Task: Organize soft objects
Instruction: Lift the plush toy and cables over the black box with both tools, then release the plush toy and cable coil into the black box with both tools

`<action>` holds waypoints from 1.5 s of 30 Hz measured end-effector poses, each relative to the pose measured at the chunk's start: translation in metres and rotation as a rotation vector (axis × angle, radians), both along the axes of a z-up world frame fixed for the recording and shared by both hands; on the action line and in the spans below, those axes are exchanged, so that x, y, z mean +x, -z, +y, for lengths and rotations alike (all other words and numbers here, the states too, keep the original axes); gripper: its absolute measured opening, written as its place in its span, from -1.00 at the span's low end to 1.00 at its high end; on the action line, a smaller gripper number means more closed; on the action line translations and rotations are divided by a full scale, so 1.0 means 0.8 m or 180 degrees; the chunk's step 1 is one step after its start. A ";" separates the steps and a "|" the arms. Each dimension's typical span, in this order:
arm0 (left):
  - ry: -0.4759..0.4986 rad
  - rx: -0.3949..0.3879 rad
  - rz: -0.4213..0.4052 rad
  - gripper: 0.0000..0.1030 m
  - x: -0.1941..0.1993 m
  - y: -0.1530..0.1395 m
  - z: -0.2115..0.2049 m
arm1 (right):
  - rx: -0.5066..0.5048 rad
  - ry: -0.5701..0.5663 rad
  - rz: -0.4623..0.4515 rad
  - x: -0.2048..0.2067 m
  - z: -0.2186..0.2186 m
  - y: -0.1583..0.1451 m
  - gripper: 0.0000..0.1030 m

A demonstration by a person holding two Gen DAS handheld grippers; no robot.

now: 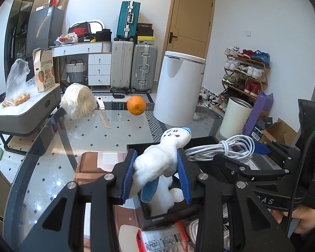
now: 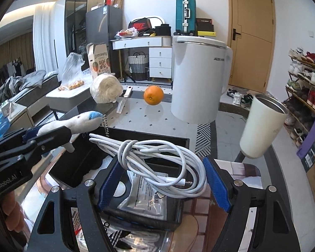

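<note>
My left gripper [image 1: 156, 178] is shut on a white plush toy [image 1: 157, 161] with blue ears, and its pads squeeze the toy's body. The toy hangs over an open black box [image 1: 136, 147] on the glass table. In the right wrist view the same toy [image 2: 82, 121] sticks out of the left gripper [image 2: 46, 134] at the left, with a ball chain dangling from it. My right gripper [image 2: 162, 180] is shut on a coiled white cable [image 2: 157, 157], which spans its blue pads above the box [image 2: 149, 133]. The left wrist view shows that cable [image 1: 231, 149] at the right.
Farther out on the table lie an orange [image 1: 136, 105], a knife [image 1: 103, 113] and a wrapped white roll [image 1: 78, 100]. A white appliance [image 1: 178, 88] and a cream tumbler [image 1: 235, 117] stand to the right. Plastic packets [image 2: 142, 199] lie under the grippers.
</note>
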State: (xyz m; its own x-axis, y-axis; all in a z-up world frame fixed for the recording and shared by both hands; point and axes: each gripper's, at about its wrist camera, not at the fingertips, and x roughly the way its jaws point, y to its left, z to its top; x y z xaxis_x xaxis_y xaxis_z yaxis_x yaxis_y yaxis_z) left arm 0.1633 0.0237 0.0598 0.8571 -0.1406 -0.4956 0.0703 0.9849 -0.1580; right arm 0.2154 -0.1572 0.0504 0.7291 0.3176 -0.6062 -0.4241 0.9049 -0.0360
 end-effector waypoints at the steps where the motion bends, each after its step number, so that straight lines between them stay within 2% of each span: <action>1: 0.0003 0.0000 0.0007 -0.29 0.001 0.001 0.001 | -0.0021 -0.0012 0.0007 0.004 0.003 0.002 0.51; 14: 0.0055 -0.0001 0.0062 -0.29 0.021 0.011 -0.003 | -0.0269 -0.0207 0.0102 0.034 0.024 0.019 0.52; 19: 0.0091 -0.0004 0.0054 -0.28 0.024 0.010 -0.004 | -0.0363 -0.0310 0.0116 0.043 0.030 0.019 0.58; 28: 0.0200 -0.0013 0.0047 -0.28 0.018 0.010 -0.008 | -0.0392 -0.0210 0.0032 0.036 0.016 0.010 0.64; 36: 0.0465 0.0063 0.0012 -0.28 0.013 0.011 -0.027 | -0.0333 -0.0075 0.0003 0.031 -0.010 0.005 0.65; 40: 0.0613 0.0159 0.0126 -0.27 0.021 0.019 -0.040 | -0.0299 -0.0042 0.0008 0.028 -0.019 0.004 0.65; 42: 0.0614 0.0217 0.0194 -0.25 0.026 0.023 -0.045 | -0.0294 -0.0024 0.0002 0.026 -0.023 0.003 0.65; 45: 0.0586 0.0231 0.0258 -0.07 0.029 0.024 -0.048 | -0.0272 -0.0012 0.0008 0.023 -0.028 0.003 0.65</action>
State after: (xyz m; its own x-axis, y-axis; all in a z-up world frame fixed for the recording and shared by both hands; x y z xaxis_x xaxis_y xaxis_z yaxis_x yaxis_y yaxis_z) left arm 0.1864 -0.0145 0.0407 0.7771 -0.2525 -0.5765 0.2400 0.9657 -0.0994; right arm 0.2337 -0.1793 0.0480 0.7264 0.2675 -0.6331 -0.4278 0.8969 -0.1119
